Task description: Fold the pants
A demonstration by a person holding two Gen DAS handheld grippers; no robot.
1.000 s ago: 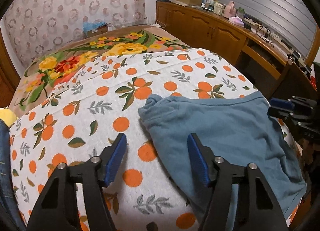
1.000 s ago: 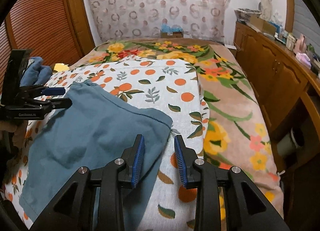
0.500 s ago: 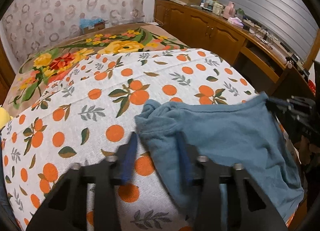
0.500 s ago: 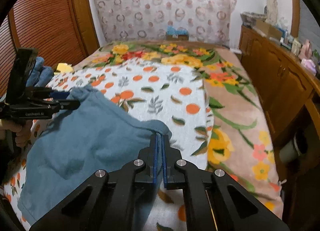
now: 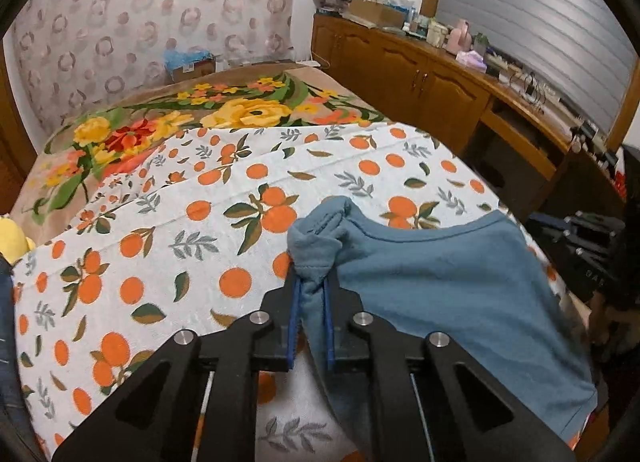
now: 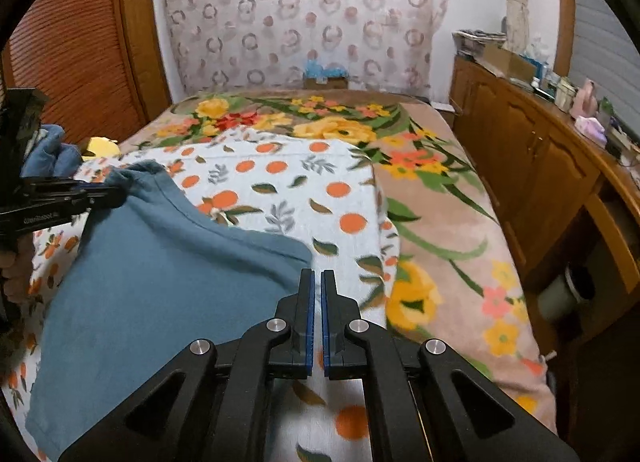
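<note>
Blue pants [image 5: 448, 286] lie on the orange-print sheet [image 5: 160, 246] of a bed. My left gripper [image 5: 311, 282] is shut on their left corner, and the cloth bunches up between the blue pads. In the right wrist view the pants [image 6: 160, 286] spread to the left. My right gripper [image 6: 316, 274] is shut at their right corner; the corner reaches the fingertips, but no cloth shows in the narrow gap between the pads. The left gripper [image 6: 108, 195] shows at the far left of that view, holding the other corner.
A floral blanket [image 6: 432, 201] covers the rest of the bed. A wooden cabinet [image 6: 532, 165] with clutter on top runs along the right side. A wooden slatted door [image 6: 80, 53] stands at the left. More blue clothes [image 6: 48, 149] and a yellow item [image 6: 102, 145] lie by it.
Both grippers have closed from open. The left one shut on the pants' left corner and lifted it slightly. The right one shut at the right corner.
</note>
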